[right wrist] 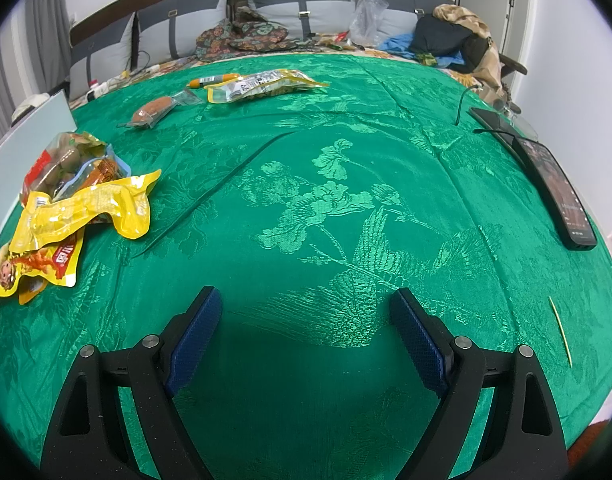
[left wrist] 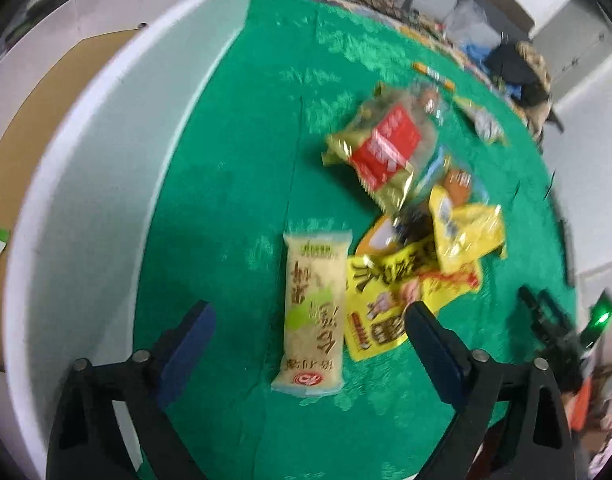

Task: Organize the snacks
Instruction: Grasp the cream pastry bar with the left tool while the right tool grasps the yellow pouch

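Observation:
A long cream snack pack (left wrist: 312, 312) lies flat on the green cloth. My left gripper (left wrist: 310, 320) hovers over it, open, one finger on each side and neither touching it. Right of the pack is a heap: a yellow cartoon-printed bag (left wrist: 386, 300), a crumpled yellow bag (left wrist: 466, 232) and a clear bag with a red label (left wrist: 386, 148). A white box (left wrist: 85, 160) with a brown cardboard floor stands to the left. My right gripper (right wrist: 306, 308) is open over bare cloth, with the same heap (right wrist: 85, 208) far to its left.
In the right wrist view, a sausage pack (right wrist: 153, 110), a yellow-edged pack (right wrist: 261, 84) and an orange stick (right wrist: 213, 80) lie at the far side. A phone (right wrist: 554, 184) and a toothpick (right wrist: 560, 330) lie at the right. Cushions and clothes sit behind.

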Tool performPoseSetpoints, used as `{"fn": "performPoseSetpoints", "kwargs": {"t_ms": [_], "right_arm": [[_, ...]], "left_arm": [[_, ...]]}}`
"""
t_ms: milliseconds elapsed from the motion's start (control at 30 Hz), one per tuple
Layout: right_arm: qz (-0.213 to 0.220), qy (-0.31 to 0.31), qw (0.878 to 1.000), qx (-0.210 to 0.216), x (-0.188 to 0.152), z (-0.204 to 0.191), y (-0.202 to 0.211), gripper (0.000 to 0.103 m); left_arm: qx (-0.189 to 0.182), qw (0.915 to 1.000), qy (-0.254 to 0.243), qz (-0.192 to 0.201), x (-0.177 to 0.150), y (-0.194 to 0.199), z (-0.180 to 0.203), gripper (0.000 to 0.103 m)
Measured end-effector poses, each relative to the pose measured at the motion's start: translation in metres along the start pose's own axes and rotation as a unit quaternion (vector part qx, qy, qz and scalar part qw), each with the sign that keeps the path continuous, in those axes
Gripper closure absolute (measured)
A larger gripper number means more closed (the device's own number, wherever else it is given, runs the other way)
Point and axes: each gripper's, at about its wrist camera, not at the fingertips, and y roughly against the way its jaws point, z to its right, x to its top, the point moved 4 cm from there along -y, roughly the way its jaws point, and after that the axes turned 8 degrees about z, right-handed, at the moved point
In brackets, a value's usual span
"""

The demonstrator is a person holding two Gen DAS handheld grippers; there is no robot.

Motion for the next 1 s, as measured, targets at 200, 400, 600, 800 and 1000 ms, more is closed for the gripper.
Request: {"fn": "performPoseSetpoints", "kwargs": {"t_ms": [200, 400, 600, 800, 1000], "right_arm": [[0.000, 0.000, 1.000, 0.000, 0.000, 0.000, 0.000, 0.014], [0.000, 0.000, 1.000, 0.000, 0.000, 0.000, 0.000, 0.014], [-0.022, -0.015, 0.999, 0.025, 0.000, -0.007, 0.005, 0.014], [-0.085, -0.168, 0.945, 0.268, 0.028, -0.078, 0.015, 0.017], [-0.168, -0.232, 0.933, 0.218, 0.059, -0.135, -0.054, 0.016]], "left_arm": [[0.042, 0.9984, -0.037, -0.008, -0.017, -0.019, 0.007, 0.032], [0.084, 0.9905, -0.105, 0.028, -0.027, -0.014, 0.022, 0.079], [0.050, 0.9932, -0.054, 0.091, -0.036, 0.019, 0.008, 0.080], [0.033, 0.9891, -0.060, 0.131, -0.036, 0.035, 0.012, 0.080], [0.027, 0.9903, -0.060, 0.123, -0.042, 0.031, 0.009, 0.080]]}}
